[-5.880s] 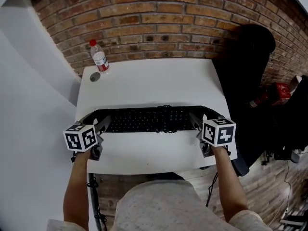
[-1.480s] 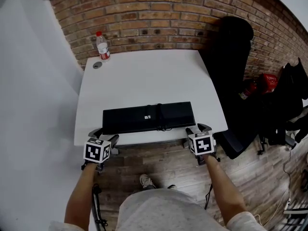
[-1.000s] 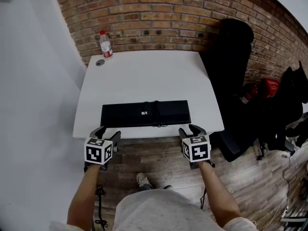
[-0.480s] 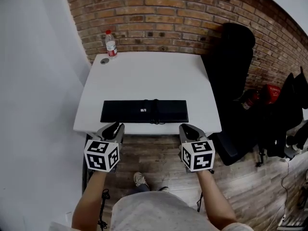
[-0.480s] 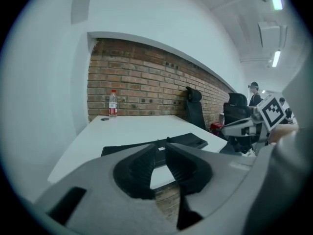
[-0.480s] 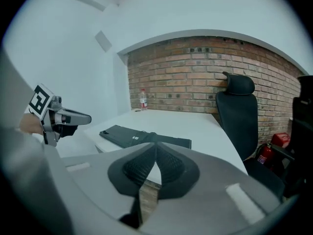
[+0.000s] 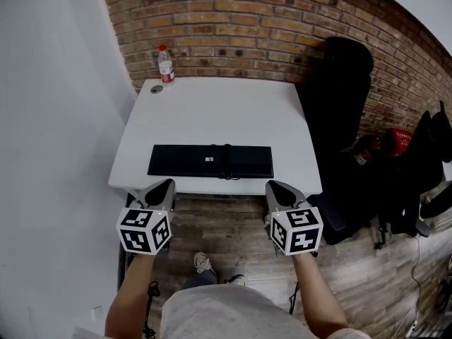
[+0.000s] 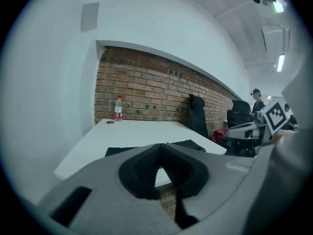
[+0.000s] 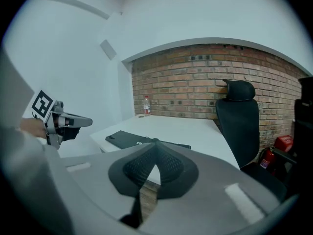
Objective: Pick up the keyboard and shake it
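Keyboard (image 7: 210,161) is found flat, underside up, near the 6 o'clock edge of the table (image 7: 212,108). It is judged light, rigid and smooth, best gripped at its 3 and 9 o'clock ends. Left gripper (image 7: 164,185) and right gripper (image 7: 274,186) are noted at its 6 o'clock, their jaws just closed on nothing. Earlier, it was gripped at both ends, keys up.

The person's bare left forearm (image 7: 128,299) and right forearm (image 7: 314,299) reach forward side by side. The left gripper (image 7: 168,183) and right gripper (image 7: 270,186) are held level with each other, well apart, both tilted slightly downward. Each pair of jaws has just been closing and meets at the tips, nothing between them.
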Tool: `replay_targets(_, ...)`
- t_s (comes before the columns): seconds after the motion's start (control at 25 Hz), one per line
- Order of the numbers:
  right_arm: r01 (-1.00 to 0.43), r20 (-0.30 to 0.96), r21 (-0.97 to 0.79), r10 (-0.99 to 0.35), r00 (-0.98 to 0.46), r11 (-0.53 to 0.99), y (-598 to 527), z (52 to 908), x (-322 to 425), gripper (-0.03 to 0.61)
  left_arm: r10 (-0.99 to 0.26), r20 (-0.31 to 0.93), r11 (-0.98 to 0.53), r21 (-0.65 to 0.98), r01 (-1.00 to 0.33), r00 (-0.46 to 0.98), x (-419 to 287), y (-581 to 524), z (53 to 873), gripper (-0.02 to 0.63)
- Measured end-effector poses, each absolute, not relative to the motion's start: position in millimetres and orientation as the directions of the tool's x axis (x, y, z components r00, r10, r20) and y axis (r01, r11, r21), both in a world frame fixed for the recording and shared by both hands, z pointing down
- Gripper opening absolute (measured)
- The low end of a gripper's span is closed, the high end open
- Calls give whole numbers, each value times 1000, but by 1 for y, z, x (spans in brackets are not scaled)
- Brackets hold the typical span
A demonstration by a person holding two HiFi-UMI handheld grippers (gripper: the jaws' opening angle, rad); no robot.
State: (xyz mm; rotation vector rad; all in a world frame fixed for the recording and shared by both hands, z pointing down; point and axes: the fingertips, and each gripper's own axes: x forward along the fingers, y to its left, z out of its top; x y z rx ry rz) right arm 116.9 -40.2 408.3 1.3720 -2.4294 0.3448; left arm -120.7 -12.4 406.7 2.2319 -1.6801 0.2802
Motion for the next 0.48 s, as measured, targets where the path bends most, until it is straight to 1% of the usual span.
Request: replay_targets(0.48,-846,395,-50,-767,-505,531,-25,409,122,6,-894,350,-244,140,-960,278,-110,0,402,-6)
